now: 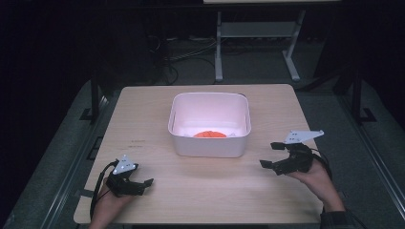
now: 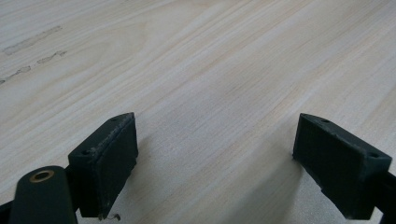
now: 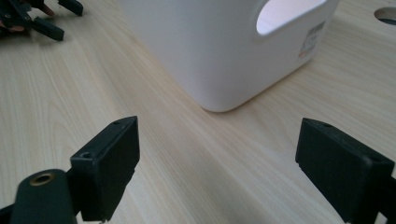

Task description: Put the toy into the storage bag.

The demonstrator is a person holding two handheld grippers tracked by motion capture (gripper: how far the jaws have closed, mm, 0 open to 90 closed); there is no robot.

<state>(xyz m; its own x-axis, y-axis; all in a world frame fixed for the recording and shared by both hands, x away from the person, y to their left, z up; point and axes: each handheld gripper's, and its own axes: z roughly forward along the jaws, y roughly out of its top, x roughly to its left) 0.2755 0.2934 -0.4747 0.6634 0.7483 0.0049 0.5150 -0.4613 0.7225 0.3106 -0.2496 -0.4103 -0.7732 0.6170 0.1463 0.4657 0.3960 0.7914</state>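
My right tool [image 1: 273,154] hangs near the bench's [image 1: 143,119] right edge with its jaws wide apart and nothing between them, pointing toward the white tub [image 1: 210,143]; my left tool [image 1: 145,183] sits low by the near left corner, jaws likewise spread over bare wood; the tub stands at the middle of the bench, well apart from both tools; an orange thing [image 1: 210,134] lies on its floor.
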